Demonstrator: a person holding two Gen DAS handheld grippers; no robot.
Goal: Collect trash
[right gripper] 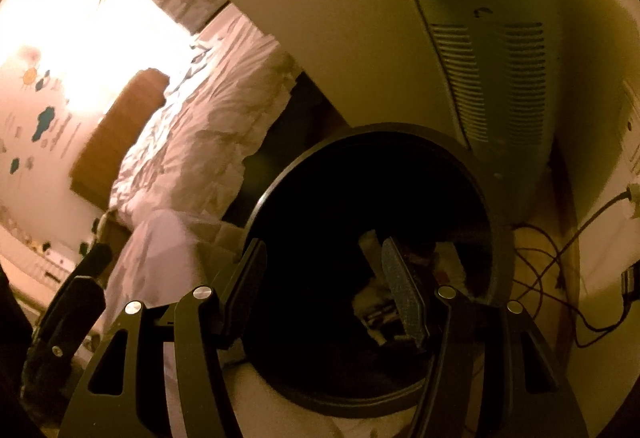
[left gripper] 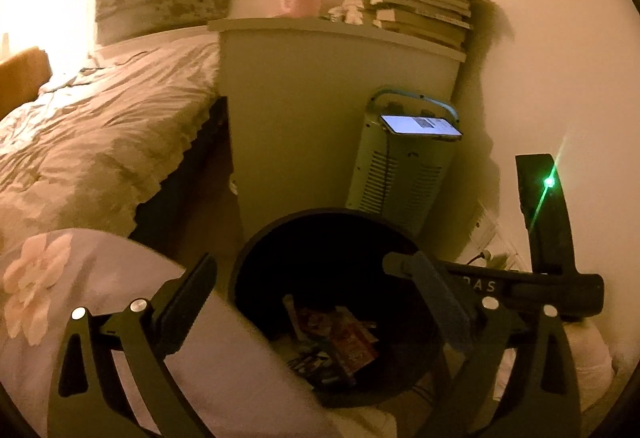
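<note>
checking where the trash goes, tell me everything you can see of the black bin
The black bin is a round, dark, smooth-walled container, upright on the floor with no lid. Its interior is mostly shadowed; crumpled wrappers and packets lie at the bottom. It stands in front of the white cabinet, beside the pale blue heater, with pale bedding against its side.

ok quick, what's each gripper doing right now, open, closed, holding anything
Left gripper: open, holding nothing, above the trash bin.
Right gripper: open, holding nothing, over the same bin.
</note>
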